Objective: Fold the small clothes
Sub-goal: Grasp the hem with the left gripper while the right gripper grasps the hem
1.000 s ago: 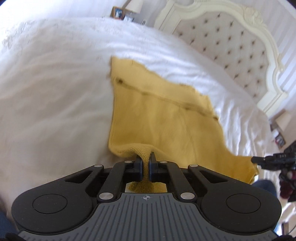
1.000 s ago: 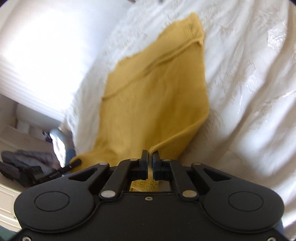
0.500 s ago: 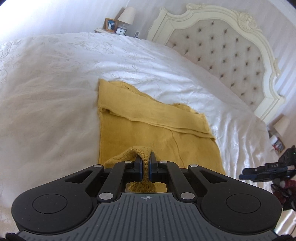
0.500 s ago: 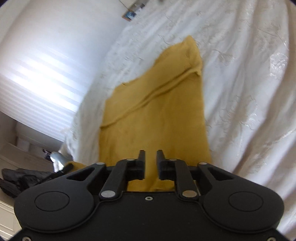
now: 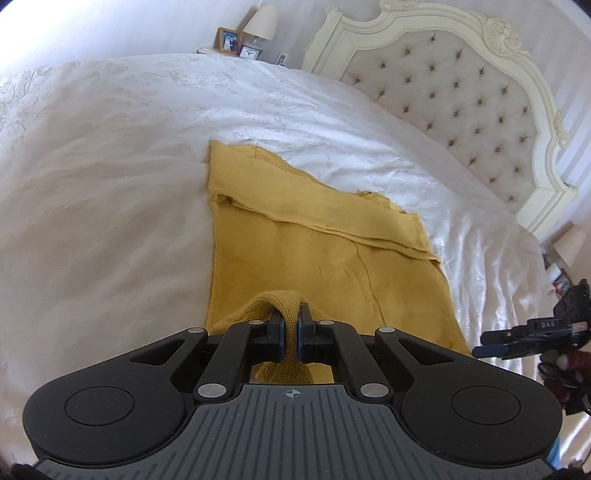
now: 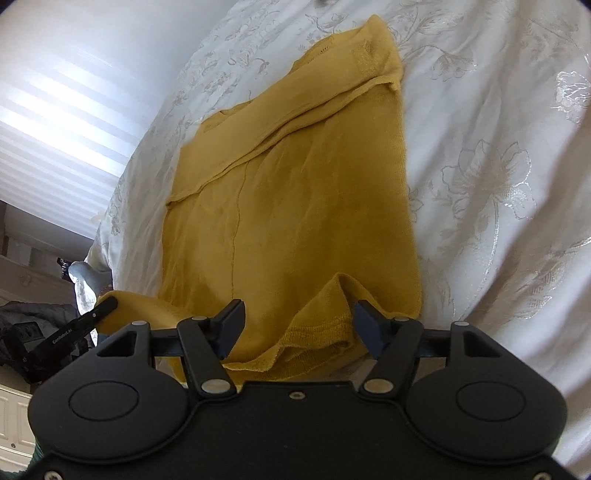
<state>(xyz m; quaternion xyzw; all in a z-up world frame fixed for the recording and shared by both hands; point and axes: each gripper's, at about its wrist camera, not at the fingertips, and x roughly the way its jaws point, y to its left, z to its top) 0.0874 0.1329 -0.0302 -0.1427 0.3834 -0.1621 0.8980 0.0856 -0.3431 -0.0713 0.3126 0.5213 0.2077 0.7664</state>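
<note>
A mustard-yellow knit garment [image 5: 317, 258] lies flat on the white bedspread [image 5: 110, 206], with a folded band across its far end. My left gripper [image 5: 290, 325] is shut on a bunched near corner of the garment. In the right wrist view the garment [image 6: 295, 206] fills the middle. My right gripper [image 6: 299, 325] is open, its jaws wide apart over the loose near hem, gripping nothing. The left gripper's finger [image 6: 79, 325] shows at the lower left of that view, holding the other corner. The right gripper's tips [image 5: 532, 334] show at the right edge of the left wrist view.
A cream tufted headboard [image 5: 461, 92] stands at the far right. A nightstand with a lamp [image 5: 260, 24] and a photo frame [image 5: 229, 40] is at the back. A bright window blind [image 6: 59, 122] is at the left of the right wrist view.
My right gripper has opened and let go of the garment's hem, which now lies on the bed. Both grippers have lowered the near end onto the garment. The left stays shut.
</note>
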